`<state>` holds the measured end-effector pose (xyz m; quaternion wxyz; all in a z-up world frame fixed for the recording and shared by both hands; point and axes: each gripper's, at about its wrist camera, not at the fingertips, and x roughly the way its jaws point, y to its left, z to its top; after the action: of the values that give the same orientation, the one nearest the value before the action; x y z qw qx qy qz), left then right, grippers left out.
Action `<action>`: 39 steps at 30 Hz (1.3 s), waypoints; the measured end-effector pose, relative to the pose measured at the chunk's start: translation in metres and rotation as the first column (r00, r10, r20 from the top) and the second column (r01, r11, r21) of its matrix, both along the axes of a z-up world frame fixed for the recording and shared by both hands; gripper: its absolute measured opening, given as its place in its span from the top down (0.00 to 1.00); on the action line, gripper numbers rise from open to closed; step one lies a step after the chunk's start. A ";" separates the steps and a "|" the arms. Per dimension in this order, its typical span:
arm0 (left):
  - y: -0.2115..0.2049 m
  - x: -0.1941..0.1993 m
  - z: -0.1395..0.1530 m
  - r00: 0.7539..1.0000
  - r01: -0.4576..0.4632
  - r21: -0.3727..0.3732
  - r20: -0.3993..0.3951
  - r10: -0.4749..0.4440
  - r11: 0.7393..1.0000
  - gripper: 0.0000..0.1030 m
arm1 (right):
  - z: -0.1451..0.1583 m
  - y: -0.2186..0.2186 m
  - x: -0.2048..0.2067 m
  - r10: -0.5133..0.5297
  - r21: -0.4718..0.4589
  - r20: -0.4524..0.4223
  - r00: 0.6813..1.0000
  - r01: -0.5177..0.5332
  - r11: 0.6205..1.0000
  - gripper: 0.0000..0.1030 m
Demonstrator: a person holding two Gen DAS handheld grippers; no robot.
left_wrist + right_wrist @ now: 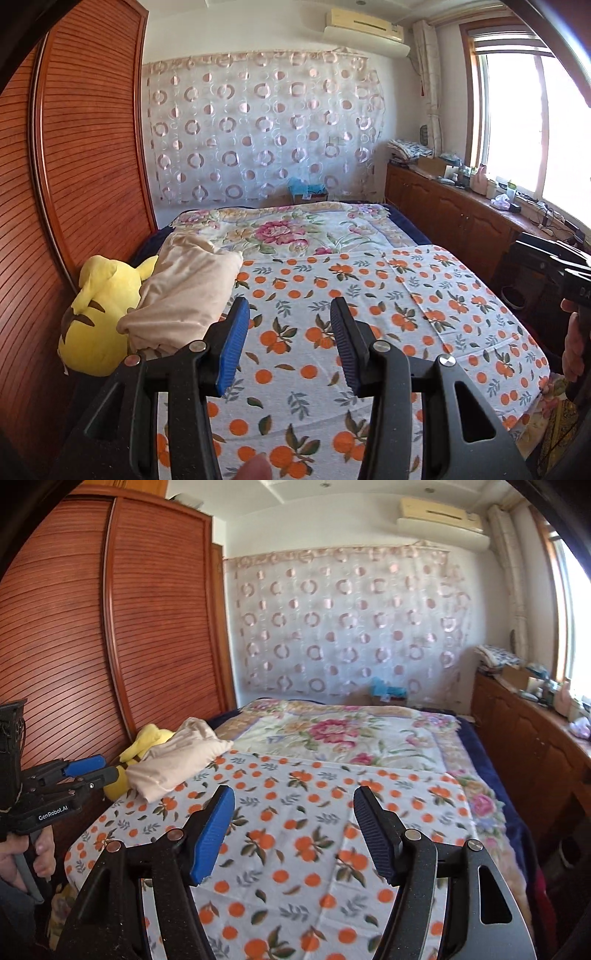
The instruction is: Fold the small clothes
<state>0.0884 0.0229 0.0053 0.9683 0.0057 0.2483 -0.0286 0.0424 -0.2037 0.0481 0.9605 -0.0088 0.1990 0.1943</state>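
A beige garment [184,291] lies crumpled at the left side of the bed, on the edge of an orange-print cloth [369,314] and against a yellow plush toy [99,317]. My left gripper [290,314] is open and empty, above the cloth just right of the garment. My right gripper [293,805] is open and empty above the middle of the orange-print cloth [314,830]. The beige garment [177,760] lies to its upper left in the right wrist view. The left gripper [92,770] shows at that view's left edge, beside the plush toy [147,742].
A floral blanket [295,229] covers the far half of the bed. A wooden wardrobe [74,166] stands along the left. A low wooden cabinet [461,210] with clutter runs under the window on the right. A patterned curtain [258,129] hangs on the back wall.
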 end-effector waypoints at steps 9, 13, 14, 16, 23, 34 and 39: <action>-0.019 -0.020 0.012 0.999 -0.025 0.026 0.036 0.024 0.999 0.55 | -0.004 0.005 -0.049 -0.067 0.014 0.021 0.998 0.067 0.998 0.33; -0.020 -0.023 0.013 0.998 -0.042 0.018 0.037 0.041 0.999 0.55 | -0.004 0.008 -0.062 -0.091 0.020 0.026 0.996 0.090 0.996 0.33; -0.020 -0.024 0.013 0.998 -0.042 0.018 0.037 0.042 0.999 0.55 | -0.005 0.009 -0.064 -0.095 0.020 0.028 0.995 0.094 0.995 0.33; -0.020 -0.024 0.013 0.998 -0.044 0.020 0.037 0.043 0.999 0.55 | -0.005 0.012 -0.066 -0.101 0.020 0.033 0.994 0.101 0.995 0.33; -0.025 -0.028 0.015 0.999 -0.036 0.020 0.039 0.036 0.999 0.55 | -0.008 0.018 -0.070 -0.105 0.026 0.036 0.994 0.104 0.994 0.33; -0.031 -0.031 0.018 0.999 -0.027 0.009 0.047 0.026 1.000 0.55 | -0.011 -0.001 -0.056 -0.098 0.033 0.036 0.994 0.097 0.995 0.33; -0.032 -0.032 0.018 0.999 -0.025 0.010 0.045 0.025 1.000 0.55 | -0.013 -0.005 -0.055 -0.094 0.030 0.036 0.995 0.093 0.995 0.33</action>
<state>0.0569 -0.0094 0.0232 0.9738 0.0082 0.2266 -0.0151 -0.0126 -0.2084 0.0348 0.9721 0.0107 0.1785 0.1516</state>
